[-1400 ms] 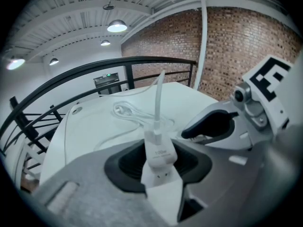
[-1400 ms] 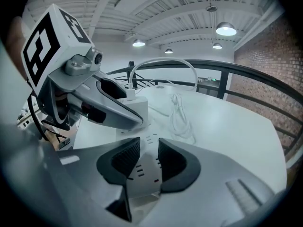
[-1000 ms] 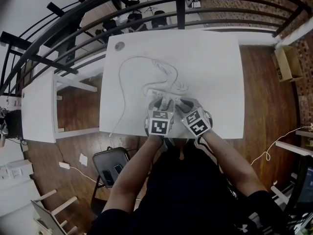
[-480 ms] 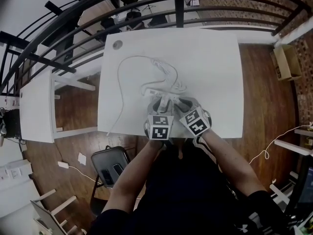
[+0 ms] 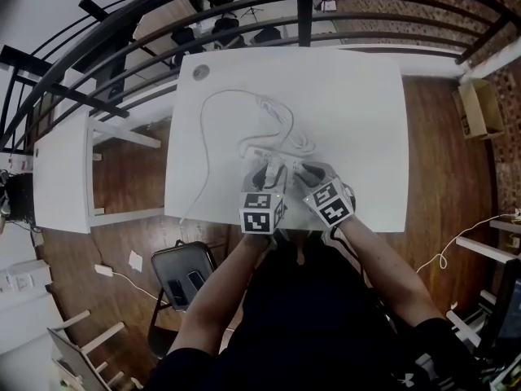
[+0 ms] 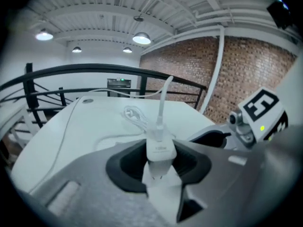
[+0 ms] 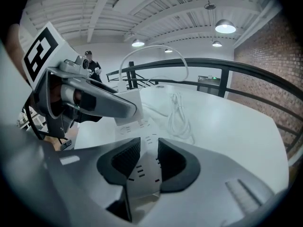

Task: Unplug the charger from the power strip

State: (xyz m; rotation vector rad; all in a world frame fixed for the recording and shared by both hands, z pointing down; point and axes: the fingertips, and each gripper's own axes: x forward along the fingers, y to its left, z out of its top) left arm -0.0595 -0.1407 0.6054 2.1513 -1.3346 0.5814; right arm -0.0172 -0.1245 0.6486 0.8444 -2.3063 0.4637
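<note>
The left gripper (image 5: 270, 170) pinches the charger (image 6: 160, 149) – its dark pads (image 6: 127, 167) press on both sides of the white body, and the jaws stand half apart around it. The charger is upright between them, and its thin cable (image 6: 163, 96) rises from the top and bends away over the table (image 5: 358, 112). Whether the pins are out of the strip, I cannot tell for sure.

The right gripper (image 5: 304, 172) is just beside the left one, near the front edge of the table. Its jaws are closed on the end of the white power strip (image 7: 142, 171) – the socket slots show between its pads (image 7: 124, 159). The strip lies flat on the table. Behind it a loose coil of white cord (image 7: 179, 112) rests on the table top.
</note>
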